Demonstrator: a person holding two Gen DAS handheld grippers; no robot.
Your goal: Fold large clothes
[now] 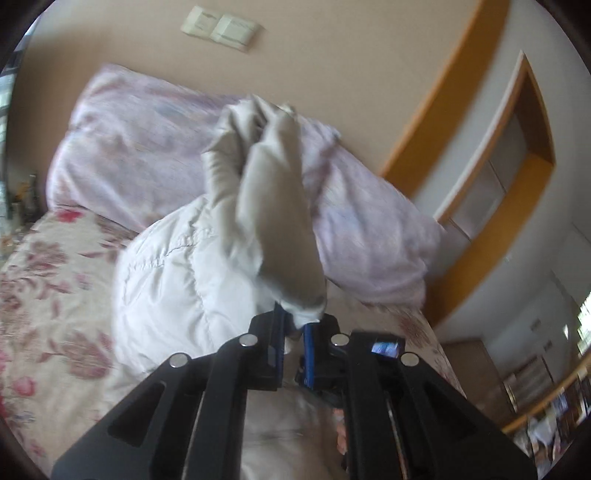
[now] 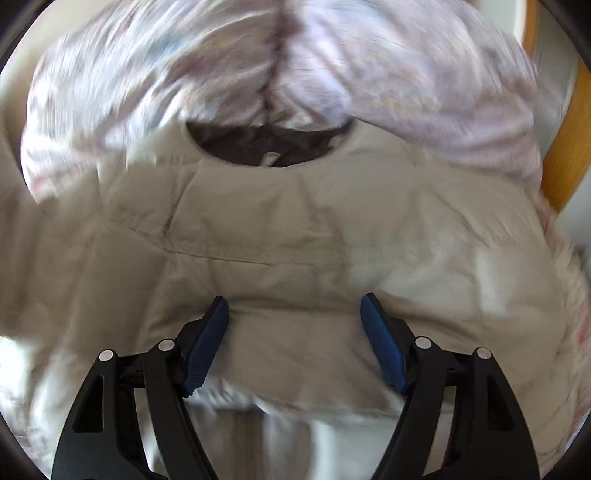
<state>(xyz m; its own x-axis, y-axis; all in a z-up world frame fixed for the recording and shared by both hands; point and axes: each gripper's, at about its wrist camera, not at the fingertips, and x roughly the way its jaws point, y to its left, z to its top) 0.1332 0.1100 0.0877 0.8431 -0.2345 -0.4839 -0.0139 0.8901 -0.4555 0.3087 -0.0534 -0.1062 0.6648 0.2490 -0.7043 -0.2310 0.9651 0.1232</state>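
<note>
Left wrist view: the left gripper (image 1: 295,325), at lower centre of the frame, is clenched on a sleeve (image 1: 273,206) of a pale beige quilted jacket (image 1: 166,280). The two blue pads (image 1: 309,354) stand close together with the cuff end of the sleeve pinched between them. The sleeve rises from the fingertips toward the upper centre of the frame, where its fabric bunches into folds. The padded body of the jacket lies left of centre on a floral bedspread (image 1: 48,288), which fills the lower left. Behind the jacket, across the upper left and centre, rests a bulky pink-and-lilac patterned duvet (image 1: 140,147), touching the jacket along its upper edge. A beige wall (image 1: 332,48) bearing a pale switch plate (image 1: 221,27) occupies the top of the frame; an orange-trimmed door frame (image 1: 469,122) runs along the right.

Right wrist view (motion-blurred): the right gripper (image 2: 294,332), at lower centre, is released, its blue pads (image 2: 205,347) spread wide apart with nothing between them. It hovers over the back panel of the jacket (image 2: 295,240), which spreads across the whole middle band of the frame; whether the fingertips touch the fabric cannot be told. The neck opening (image 2: 269,144), showing a dark brown lining, sits at upper centre. The duvet (image 2: 184,62) fills the top of the frame, just beyond the collar. A strip of orange trim (image 2: 569,129) appears at the right edge.
</note>
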